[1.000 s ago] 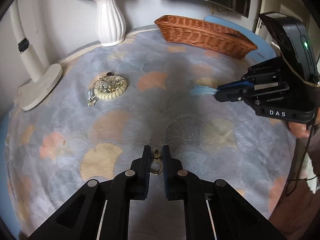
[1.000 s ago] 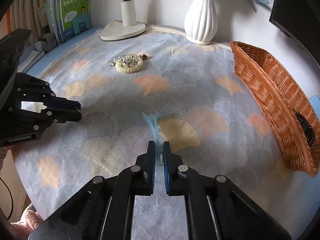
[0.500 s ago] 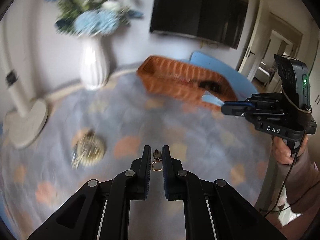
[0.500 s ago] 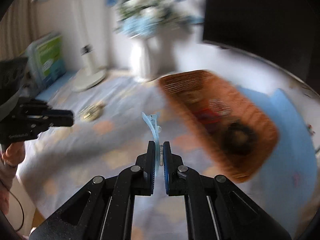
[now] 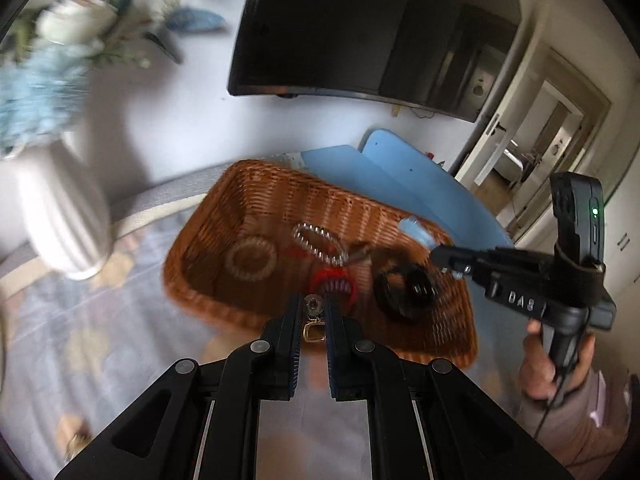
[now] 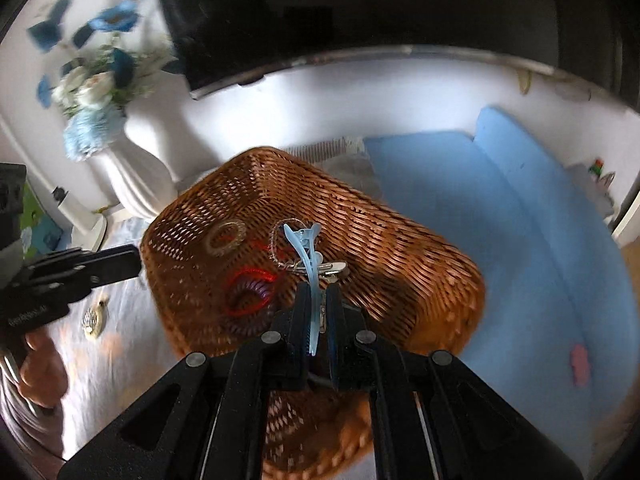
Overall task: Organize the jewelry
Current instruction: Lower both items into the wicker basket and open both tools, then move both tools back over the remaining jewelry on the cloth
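My left gripper is shut on a small gold pendant and hangs over the near rim of the wicker basket. My right gripper is shut on a light blue hair clip and holds it above the basket. In the left wrist view the right gripper shows at the basket's right side with the blue clip sticking out. In the right wrist view the left gripper shows at the basket's left edge. The basket holds clear coil hair ties, a red coil tie and a black scrunchie.
A white vase with blue flowers stands left of the basket. A cream bracelet pile lies on the patterned tablecloth. A blue pad lies beyond the basket. A dark screen hangs on the wall.
Both grippers have risen from the tablecloth with their items and moved over to the basket. The view now looks down into the basket.
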A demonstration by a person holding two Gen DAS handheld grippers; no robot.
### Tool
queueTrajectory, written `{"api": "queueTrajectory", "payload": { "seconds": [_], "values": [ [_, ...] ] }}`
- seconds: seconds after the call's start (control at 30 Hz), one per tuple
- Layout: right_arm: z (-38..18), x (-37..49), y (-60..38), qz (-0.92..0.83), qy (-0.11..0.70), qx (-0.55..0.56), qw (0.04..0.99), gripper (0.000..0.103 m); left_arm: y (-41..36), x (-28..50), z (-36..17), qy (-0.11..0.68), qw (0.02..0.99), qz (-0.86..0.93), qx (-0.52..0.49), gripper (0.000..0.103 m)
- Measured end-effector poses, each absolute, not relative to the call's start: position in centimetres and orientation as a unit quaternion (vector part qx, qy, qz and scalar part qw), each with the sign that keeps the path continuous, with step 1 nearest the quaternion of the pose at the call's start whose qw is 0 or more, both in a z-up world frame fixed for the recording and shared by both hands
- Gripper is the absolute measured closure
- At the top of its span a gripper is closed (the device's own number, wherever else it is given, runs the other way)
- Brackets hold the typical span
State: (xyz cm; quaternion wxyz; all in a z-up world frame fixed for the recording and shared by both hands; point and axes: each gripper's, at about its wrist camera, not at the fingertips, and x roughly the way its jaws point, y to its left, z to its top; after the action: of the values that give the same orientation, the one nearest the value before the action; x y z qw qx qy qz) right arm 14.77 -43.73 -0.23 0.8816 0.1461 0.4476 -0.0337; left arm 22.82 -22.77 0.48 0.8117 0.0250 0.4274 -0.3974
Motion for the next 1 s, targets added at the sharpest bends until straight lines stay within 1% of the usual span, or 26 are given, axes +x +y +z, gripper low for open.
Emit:
{"api": "queueTrajectory", "payload": {
  "seconds": [0.2, 0.33, 0.53, 0.63, 0.7, 0.73, 0.77, 1.0],
  "values": [
    [-2.4, 17.7, -44.0, -0.049, 0.476, 0.154, 0.865, 0.095, -25.9, 25.2, -1.3, 0.446, 0.807, -0.386, 0.019, 0.092],
    [-2.7, 17.7, -44.3, -0.091, 0.479, 0.122, 0.865, 0.095, -27.2, 25.9, -2.4, 0.449, 0.807, -0.382, 0.027, 0.092],
    [-2.8, 16.5, -45.8, -0.091, 0.477, 0.137, 0.864, 0.094, -28.2, 25.6, -3.1, 0.445, 0.814, -0.369, 0.055, 0.091],
    [-1.7, 15.4, -46.3, -0.092, 0.462, 0.148, 0.87, 0.087, -27.0, 25.1, -2.2, 0.446, 0.811, -0.377, 0.038, 0.081],
    [-0.9, 14.7, -46.2, -0.087, 0.452, 0.154, 0.874, 0.07, -25.6, 24.6, -1.2, 0.435, 0.817, -0.377, 0.025, 0.07],
    [-0.5, 14.4, -46.0, -0.085, 0.447, 0.155, 0.877, 0.068, -24.7, 24.3, -0.5, 0.429, 0.822, -0.375, 0.021, 0.068],
    [-0.1, 14.0, -45.7, -0.085, 0.445, 0.154, 0.878, 0.068, -23.9, 24.0, 0.0, 0.424, 0.825, -0.373, 0.019, 0.065],
    [3.1, 12.1, -40.3, -0.031, 0.425, 0.141, 0.894, 0.068, -14.4, 20.0, 3.5, 0.384, 0.856, -0.347, 0.009, 0.065]
  ]
}}
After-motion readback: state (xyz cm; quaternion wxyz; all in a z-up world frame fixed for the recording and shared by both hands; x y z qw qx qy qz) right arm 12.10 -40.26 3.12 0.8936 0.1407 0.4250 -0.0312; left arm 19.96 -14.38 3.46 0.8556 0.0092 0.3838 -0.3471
